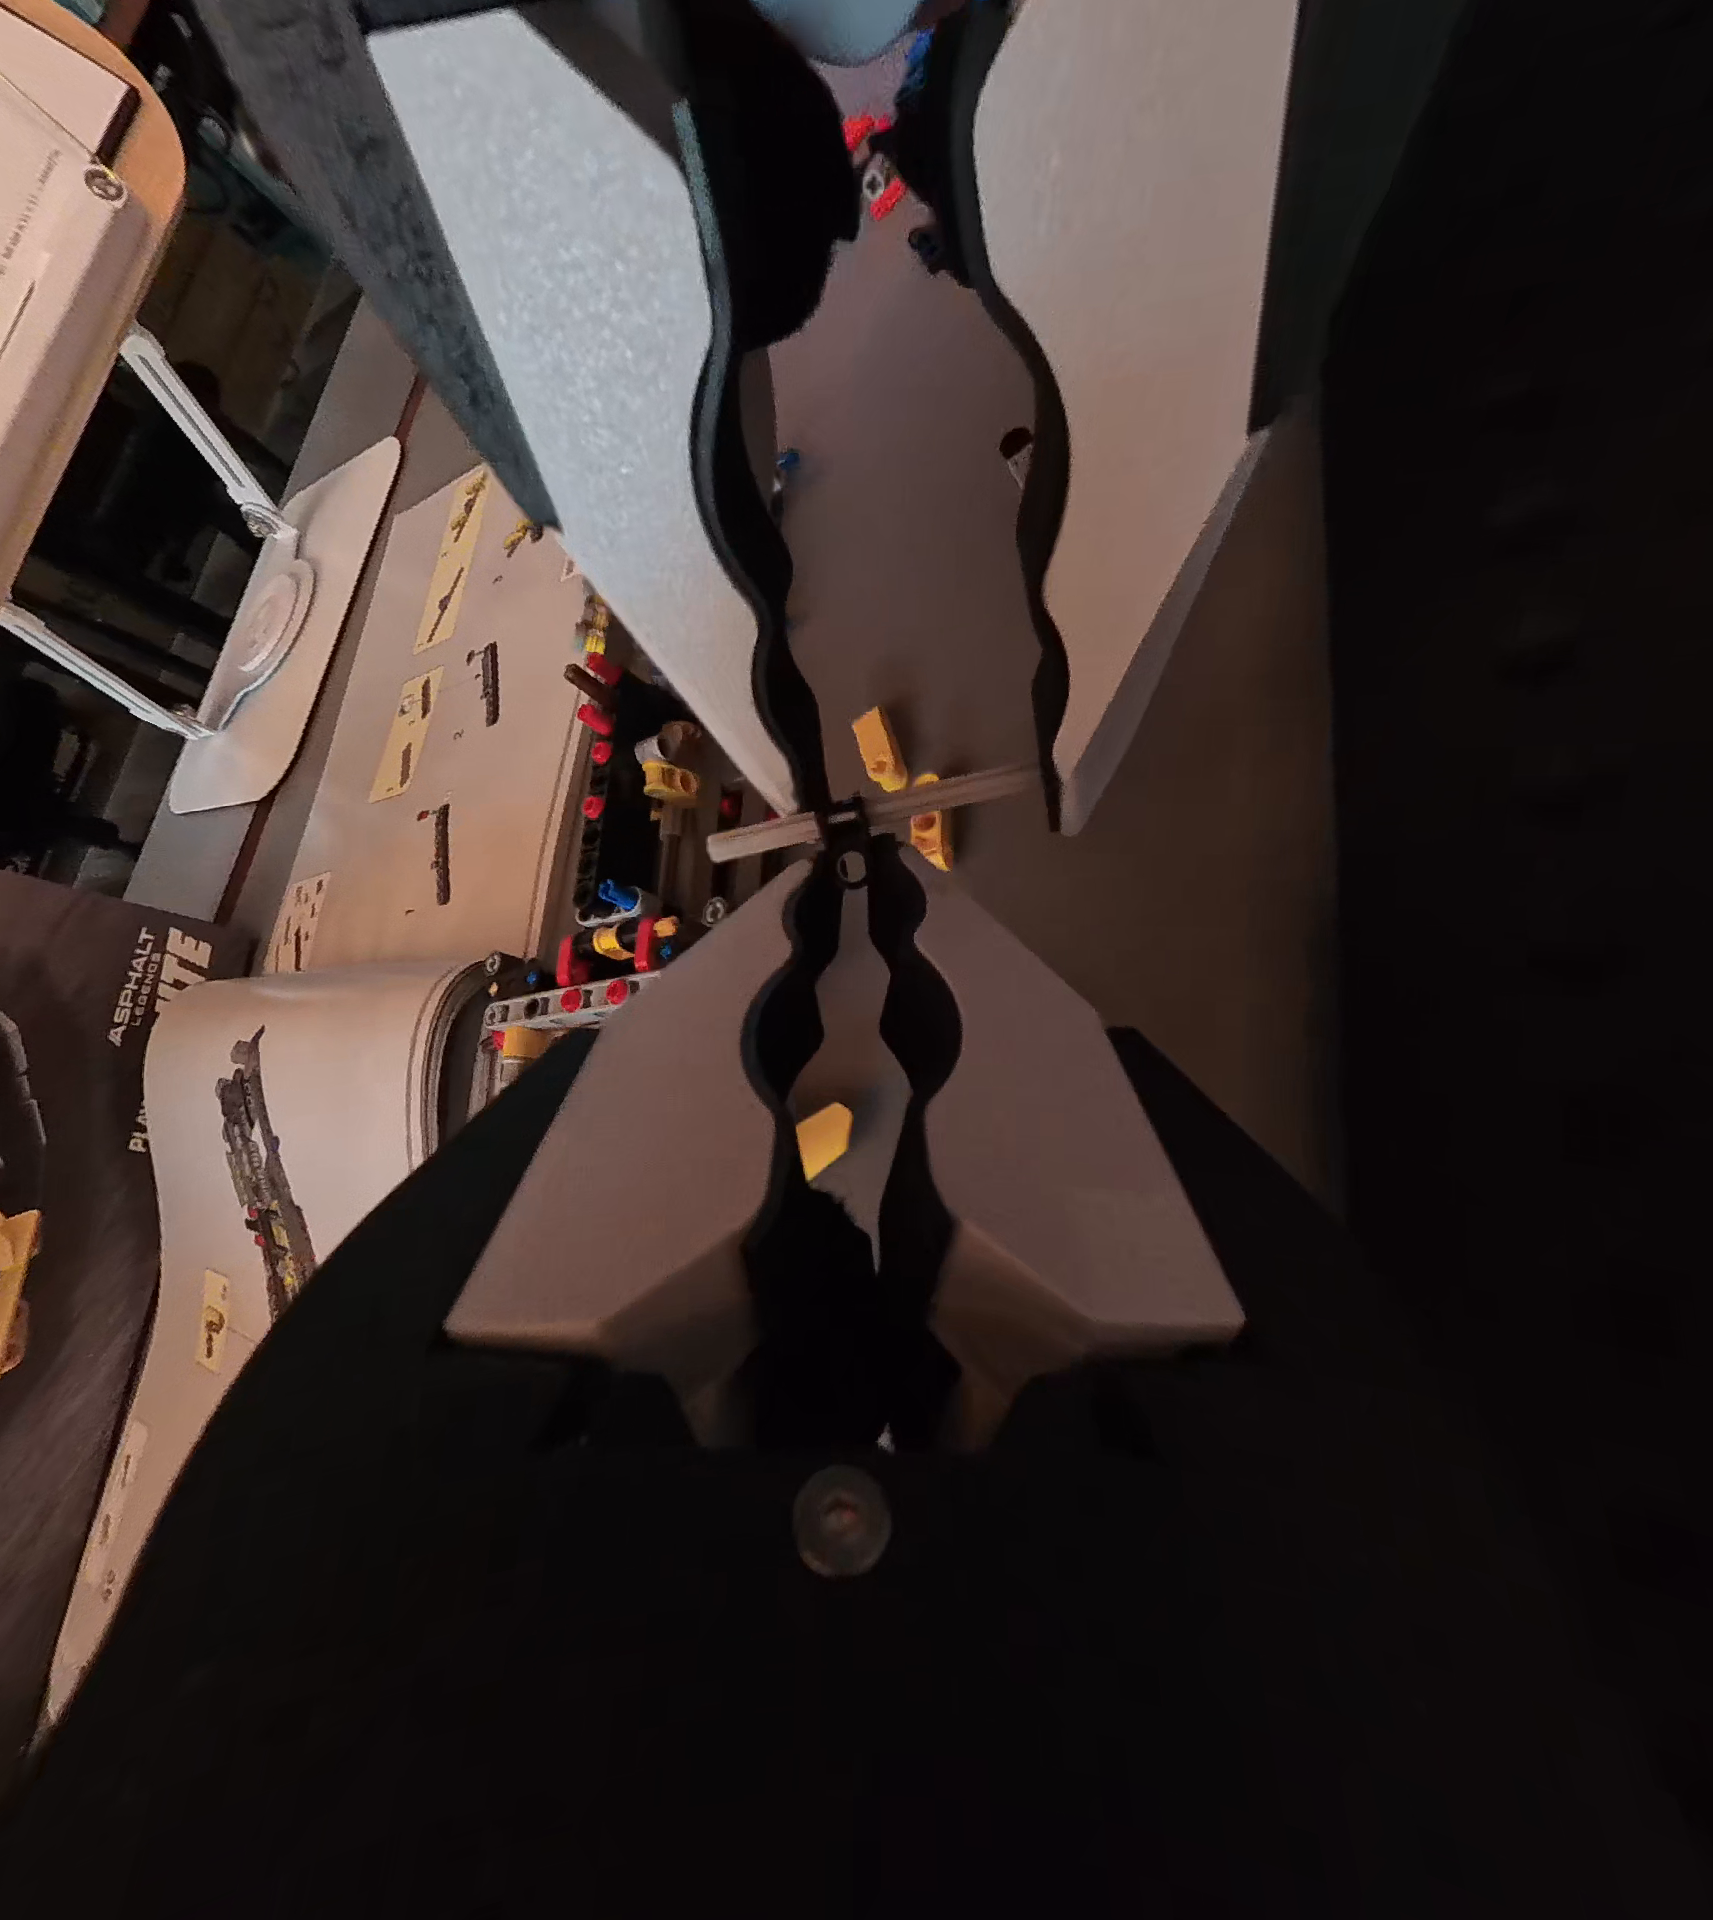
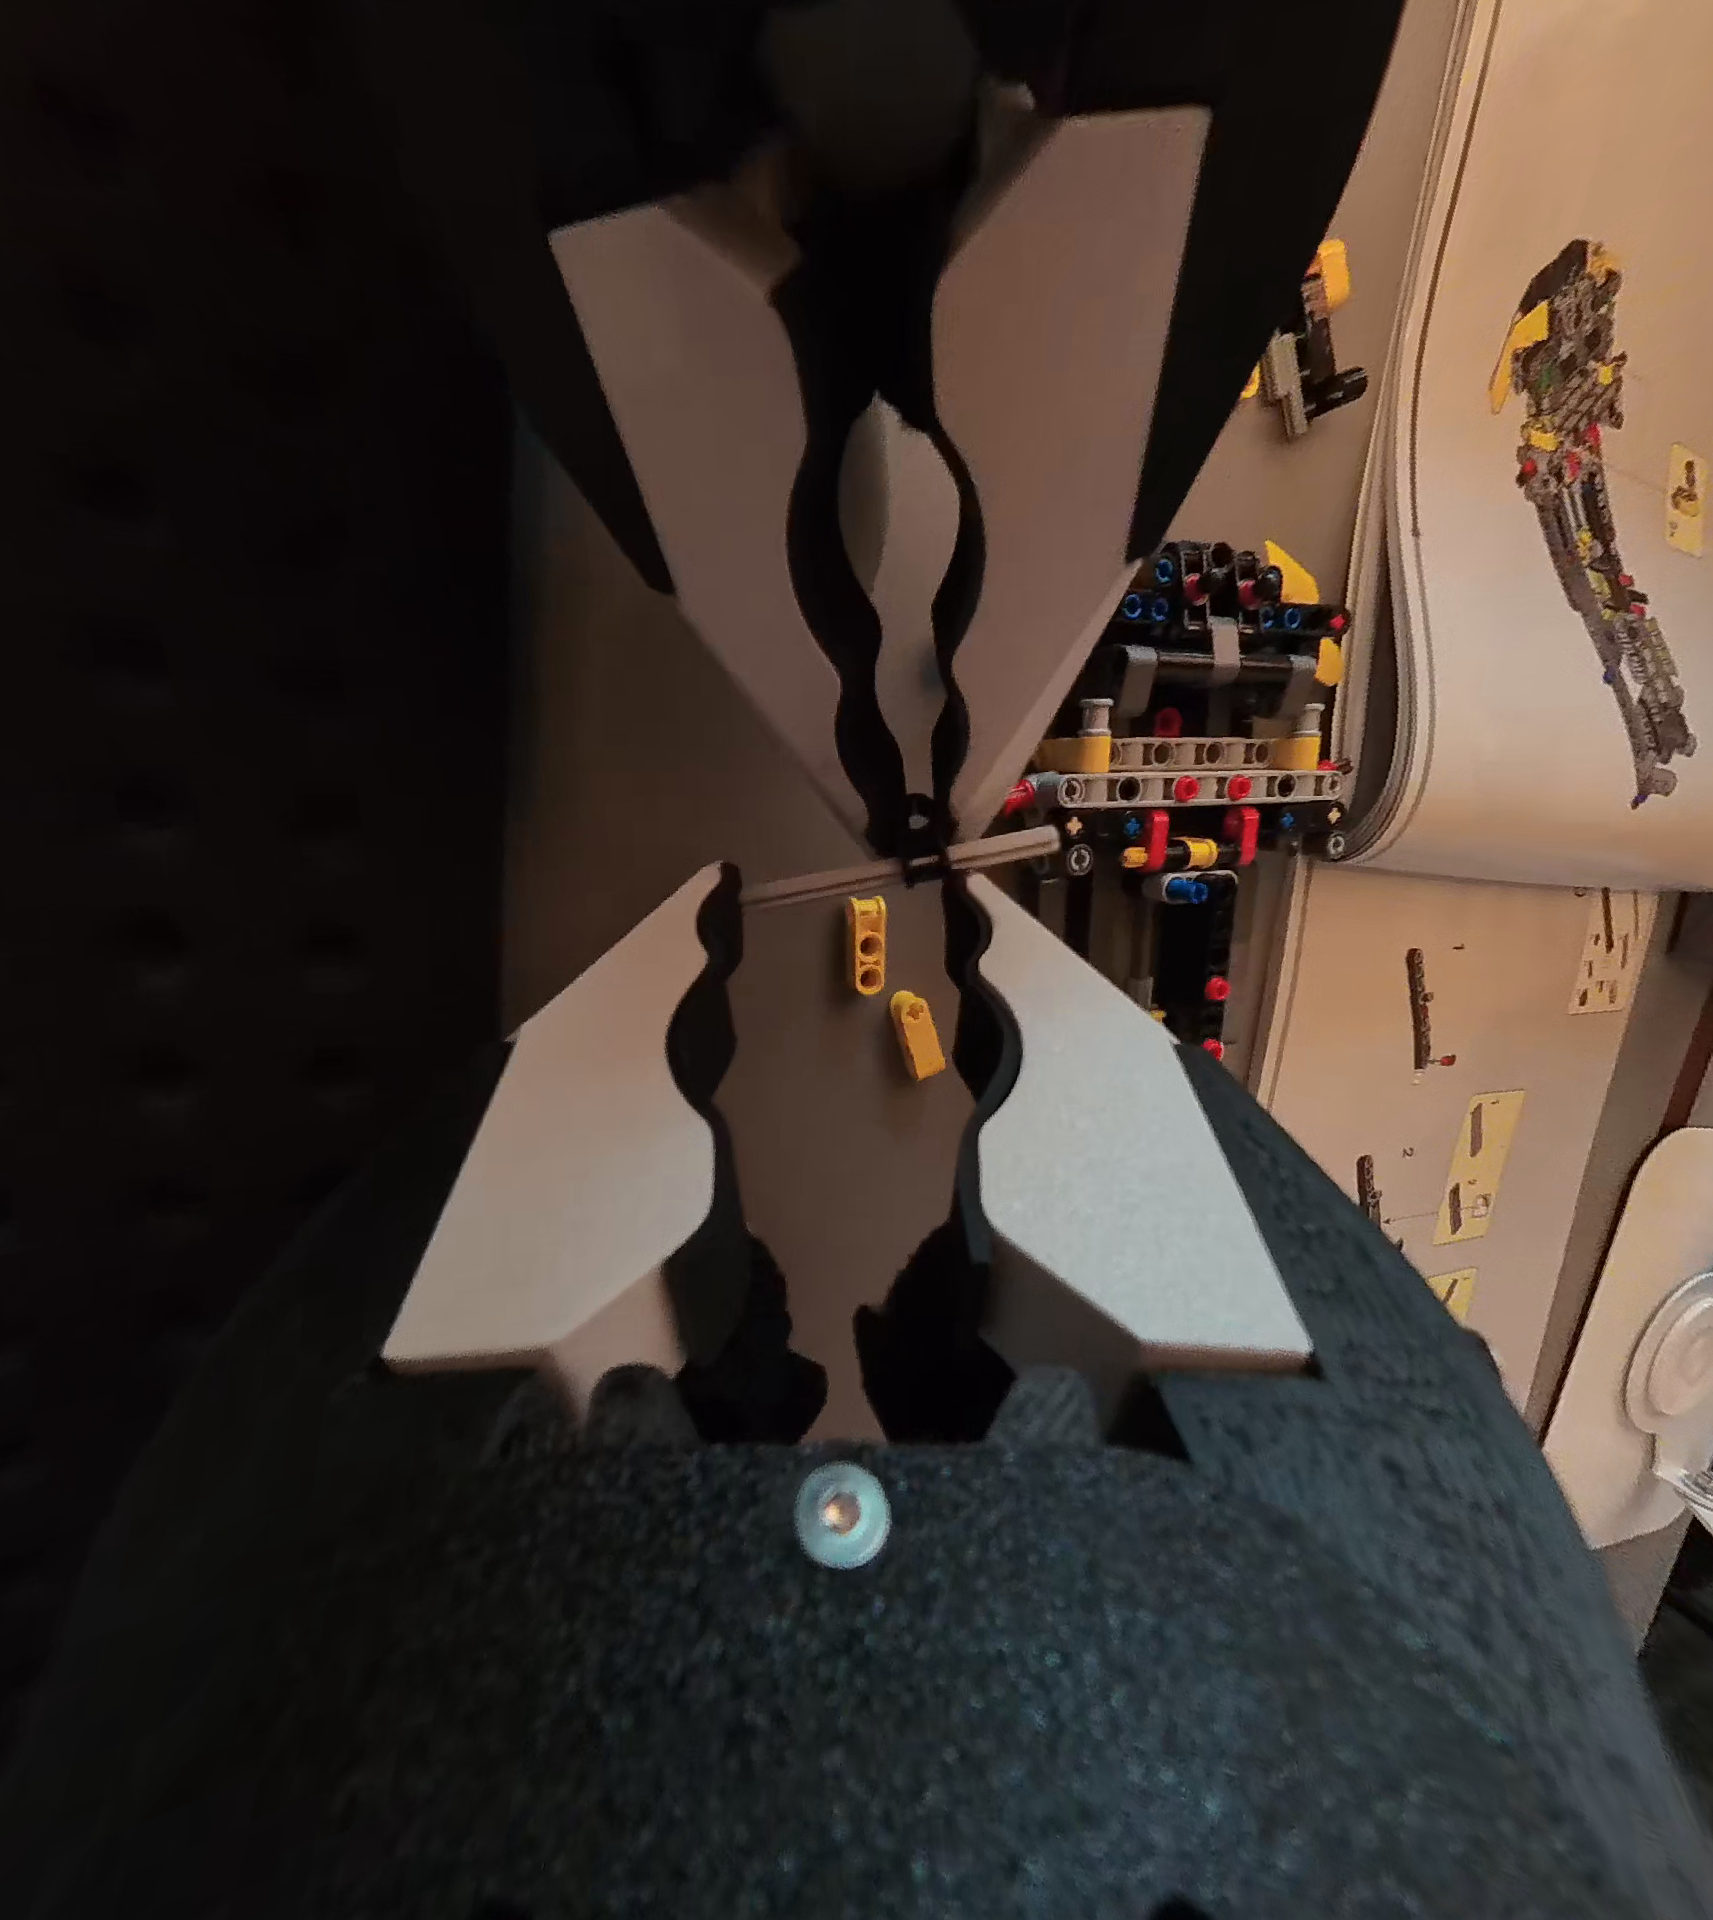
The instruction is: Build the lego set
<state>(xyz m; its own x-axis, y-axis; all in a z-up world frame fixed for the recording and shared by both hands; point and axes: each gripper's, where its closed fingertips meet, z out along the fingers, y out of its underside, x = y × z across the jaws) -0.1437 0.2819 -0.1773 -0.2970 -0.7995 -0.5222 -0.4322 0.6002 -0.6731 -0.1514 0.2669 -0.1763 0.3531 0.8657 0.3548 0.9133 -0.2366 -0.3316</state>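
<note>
Between my two claws, above the grey tabletop [image 2: 831,1195], a thin grey axle [image 1: 977,781] lies crosswise with a small black connector [image 1: 848,844] threaded on it. My left gripper [image 1: 844,847] is closed tight, its tips pinching that connector. My right gripper [image 2: 836,883] stands part open at the axle; I cannot tell whether it grips. Two yellow pieces [image 2: 867,945] lie loose on the table below. Beyond sit the half-built model [image 2: 1195,769] and the open instruction booklet [image 2: 1558,520].
</note>
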